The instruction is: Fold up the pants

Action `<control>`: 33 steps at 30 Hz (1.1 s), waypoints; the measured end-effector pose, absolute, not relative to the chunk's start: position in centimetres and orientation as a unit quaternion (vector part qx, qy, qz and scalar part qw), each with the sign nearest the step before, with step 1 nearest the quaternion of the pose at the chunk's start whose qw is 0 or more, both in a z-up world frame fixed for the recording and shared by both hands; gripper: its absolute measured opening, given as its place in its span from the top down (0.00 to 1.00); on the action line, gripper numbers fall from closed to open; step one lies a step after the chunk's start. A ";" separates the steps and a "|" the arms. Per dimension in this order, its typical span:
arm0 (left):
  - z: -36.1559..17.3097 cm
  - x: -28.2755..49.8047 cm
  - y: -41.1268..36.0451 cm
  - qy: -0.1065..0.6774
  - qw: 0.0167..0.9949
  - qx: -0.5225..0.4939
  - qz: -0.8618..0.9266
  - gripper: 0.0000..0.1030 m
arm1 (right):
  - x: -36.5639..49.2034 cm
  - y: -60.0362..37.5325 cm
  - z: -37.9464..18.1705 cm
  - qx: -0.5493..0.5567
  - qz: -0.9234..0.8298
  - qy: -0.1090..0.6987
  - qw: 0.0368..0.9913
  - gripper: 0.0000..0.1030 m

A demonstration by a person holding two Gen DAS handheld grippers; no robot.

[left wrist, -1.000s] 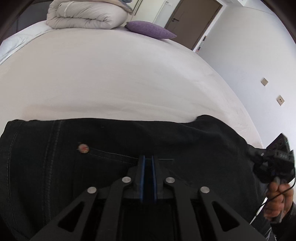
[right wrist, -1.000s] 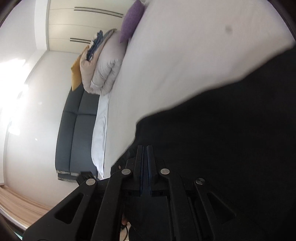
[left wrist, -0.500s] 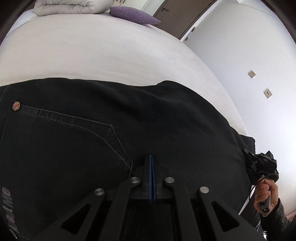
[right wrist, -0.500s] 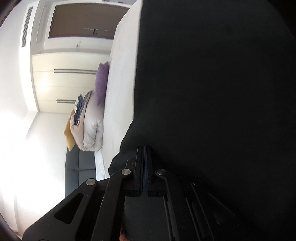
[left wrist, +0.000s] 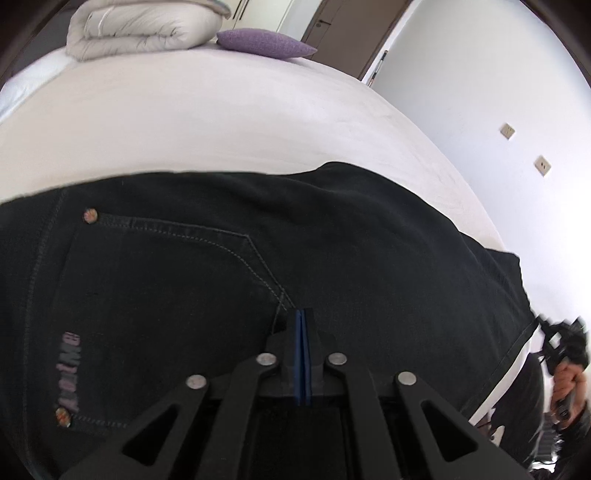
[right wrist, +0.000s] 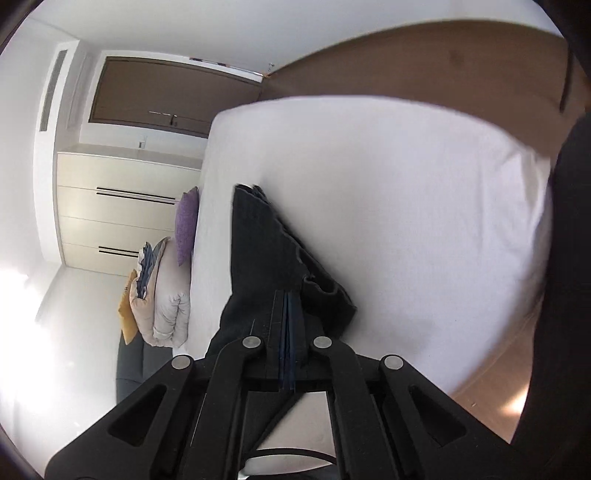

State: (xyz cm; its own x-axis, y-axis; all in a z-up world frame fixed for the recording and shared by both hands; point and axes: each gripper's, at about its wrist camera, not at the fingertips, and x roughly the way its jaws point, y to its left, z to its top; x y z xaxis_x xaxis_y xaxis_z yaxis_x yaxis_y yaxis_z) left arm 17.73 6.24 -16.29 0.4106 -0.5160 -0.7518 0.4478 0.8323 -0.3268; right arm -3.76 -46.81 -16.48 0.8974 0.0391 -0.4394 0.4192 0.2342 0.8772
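White bedding on a wide bed [left wrist: 229,122], bedroom with pale wardrobe [right wrist: 110,206] at nine o'clock in the right wrist view. Black pants [left wrist: 332,258] spread across the near edge of the mattress, seat up, back pocket [left wrist: 155,280] with rivets showing at eight o'clock in the left wrist view. Left gripper [left wrist: 303,325] pinched together on the denim near the pocket corner, probably pinning the waist end so it stays put. Right gripper [right wrist: 290,314] clamped on the leg end of the pants [right wrist: 266,258], cloth bunched between the pads and trailing away toward twelve o'clock, seemingly lifted to carry that end over for the fold. Right hand [left wrist: 567,384] on its handle at four o'clock in the left wrist view. Rolled duvet [left wrist: 140,29] and purple cushion [left wrist: 262,44] at twelve o'clock, well apart from the pants. No containers in sight; pocket looks flat, contents impossible to tell.
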 end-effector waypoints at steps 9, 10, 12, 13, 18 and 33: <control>-13.6 19.2 -2.4 0.430 0.820 -0.070 -0.372 0.59 | 9.3 -41.9 -11.4 0.578 0.054 0.220 0.784 0.97; -14.5 19.5 -3.1 0.442 0.812 -0.069 -0.376 0.59 | 10.8 -41.3 -12.5 0.586 0.061 0.240 0.772 0.97; -17.1 20.5 -5.0 0.485 0.795 -0.056 -0.361 0.62 | 14.0 -39.2 -16.4 0.619 0.079 0.292 0.724 0.97; -18.2 20.7 -5.4 0.496 0.792 -0.048 -0.352 0.70 | 15.2 -38.4 -18.3 0.631 0.086 0.312 0.705 0.97; -19.7 21.0 -2.9 0.498 0.795 -0.075 -0.338 0.96 | 12.6 -40.7 -21.2 0.614 0.035 0.275 0.739 1.00; -18.8 20.7 4.4 0.480 0.831 -0.035 -0.279 0.96 | 4.4 -49.2 -18.7 0.618 -0.131 0.175 0.755 1.00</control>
